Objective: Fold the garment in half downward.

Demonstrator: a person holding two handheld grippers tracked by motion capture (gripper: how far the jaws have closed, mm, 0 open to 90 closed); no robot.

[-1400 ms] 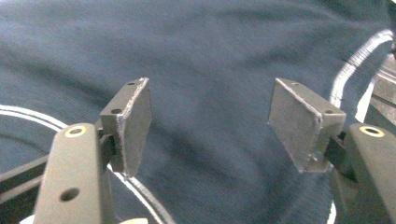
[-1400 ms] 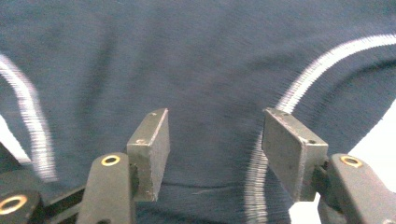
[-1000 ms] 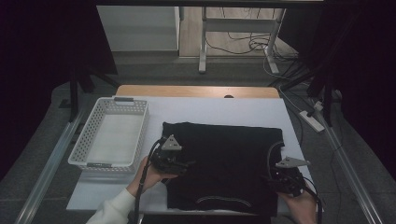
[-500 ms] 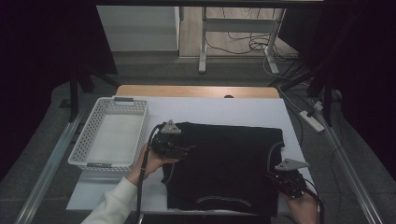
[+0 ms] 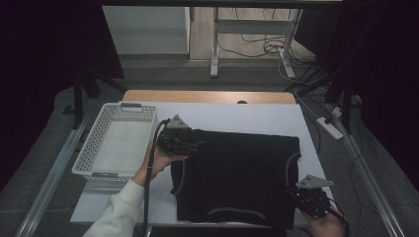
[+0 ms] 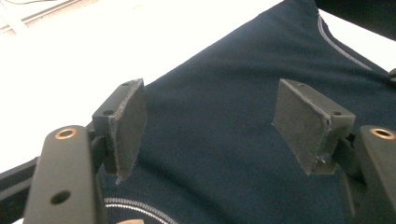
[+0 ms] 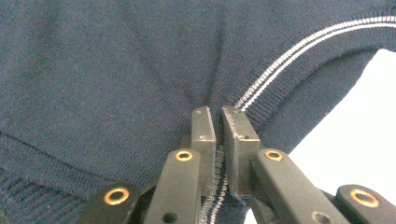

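Observation:
A dark navy knit garment [image 5: 237,175] with white-striped trim lies spread on the white table [image 5: 232,116]. My left gripper [image 5: 190,144] hovers over its far left corner, held by a hand in a white sleeve. Its jaws stand wide open above the cloth [image 6: 219,140], with nothing between them. My right gripper [image 5: 301,195] is at the garment's near right edge. There its jaws are shut on a fold of the striped hem [image 7: 261,88], and the fabric puckers toward the pinch point [image 7: 217,119].
A white slotted basket [image 5: 94,143] sits empty at the table's left. A wooden strip [image 5: 207,96] runs along the far edge. A power strip [image 5: 330,126] and cables lie on the floor to the right. Metal rails flank both sides.
My left gripper moved away from me, from the garment's left-middle edge up to its far left corner. The right gripper slid slightly nearer to me along the right hem.

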